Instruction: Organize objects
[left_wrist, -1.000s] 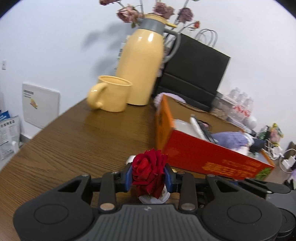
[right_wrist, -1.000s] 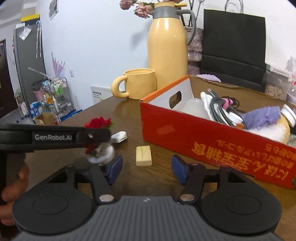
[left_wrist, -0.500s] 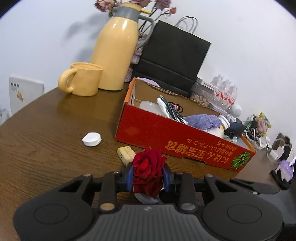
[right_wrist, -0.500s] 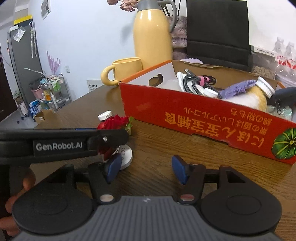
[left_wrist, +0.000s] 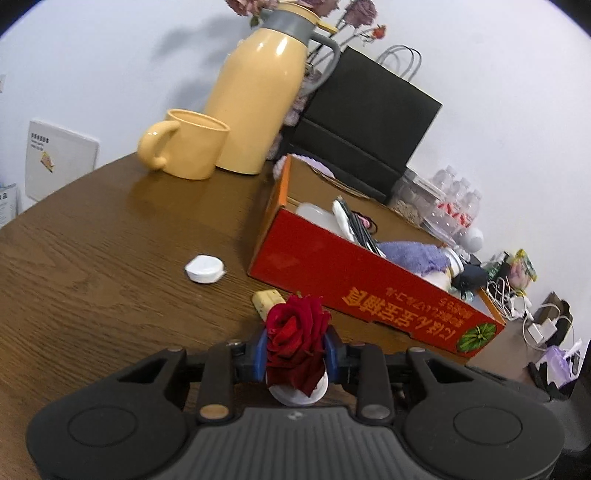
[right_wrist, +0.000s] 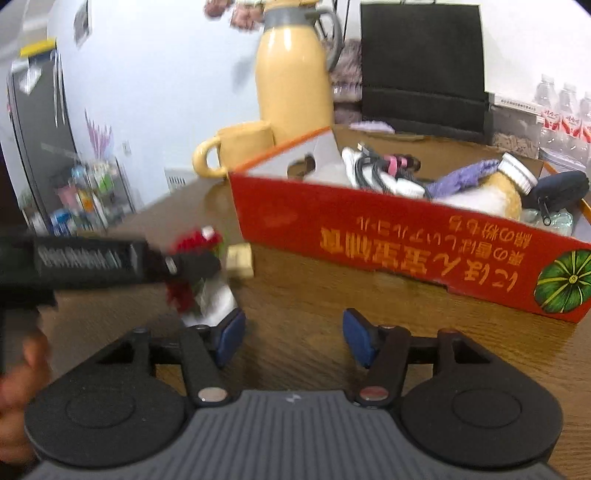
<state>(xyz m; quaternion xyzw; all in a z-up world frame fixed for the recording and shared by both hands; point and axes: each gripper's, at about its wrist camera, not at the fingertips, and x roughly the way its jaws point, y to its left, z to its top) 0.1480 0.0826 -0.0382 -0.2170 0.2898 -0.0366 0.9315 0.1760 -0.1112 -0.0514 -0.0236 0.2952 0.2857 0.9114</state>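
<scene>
A: Where is there room?
B: Bare table (left_wrist: 92, 266) lies left of the red box (left_wrist: 354, 284).
A: And the rose (left_wrist: 295, 332)?
B: Pinched in the left gripper (left_wrist: 295, 356), above the table, near the box. The right gripper (right_wrist: 291, 338) gapes empty.

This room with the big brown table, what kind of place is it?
Probably an office or a lived-in room at home: a wooden table with a yellow thermos jug and matching mug, a pack of water bottles by the wall, and chargers.

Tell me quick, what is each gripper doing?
Left gripper: closed on the red rose.
Right gripper: open, holding nothing.
</scene>
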